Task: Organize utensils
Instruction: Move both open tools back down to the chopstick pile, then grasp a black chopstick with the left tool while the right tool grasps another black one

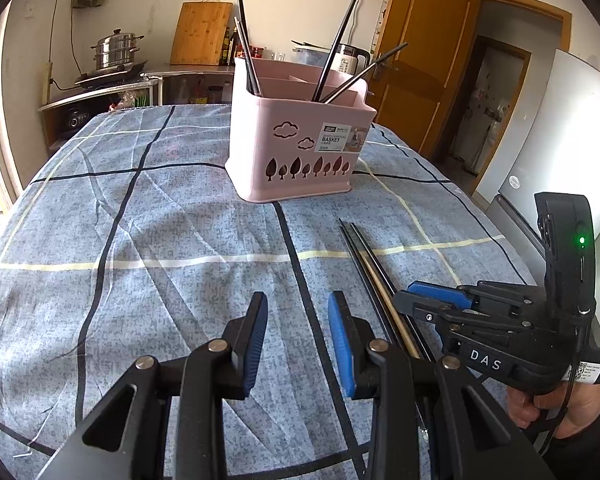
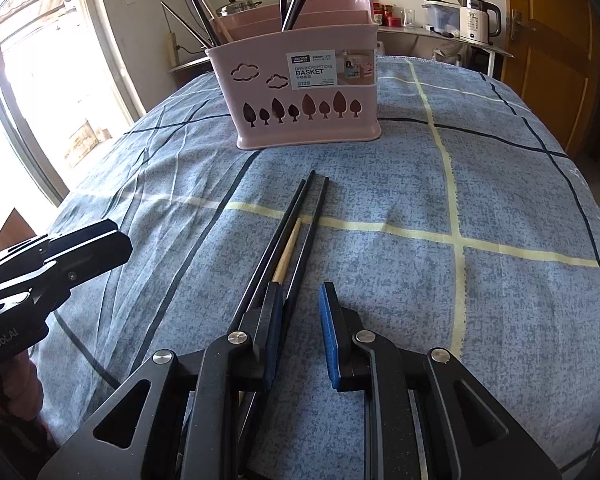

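Chopsticks (image 2: 300, 220) lie loose on the blue checked tablecloth (image 2: 420, 184), just in front of the pink basket (image 2: 308, 92), which serves as the landmark here. The loose group consists of three long black sticks and one shorter pale wooden stick (image 2: 286, 252), all lying close together and roughly parallel, with their far tips pointing toward the basket's front wall but not touching it. The basket is a pink plastic box with cloud and tree cut-outs on its front wall and a white label reading "BASKET". Inner walls divide it into compartments. Several dark chopsticks (image 1: 332, 56) already stand inside it, leaning outward at different angles; a pale one shows among them in the right wrist view. The right gripper (image 2: 302, 332) is positioned over the near ends of the loose sticks, on the side away from the basket. Its blue-padded jaws stand apart with a clear gap; one black stick runs under the gap, and nothing is pinched. The wooden stick and the other black sticks pass under or beside its left finger (image 2: 274, 320). The left gripper (image 1: 298, 340) hovers above bare cloth further from the basket and beside the loose sticks, jaws spread, gripping nothing. A hand (image 1: 556, 408) holds the right gripper's handle.
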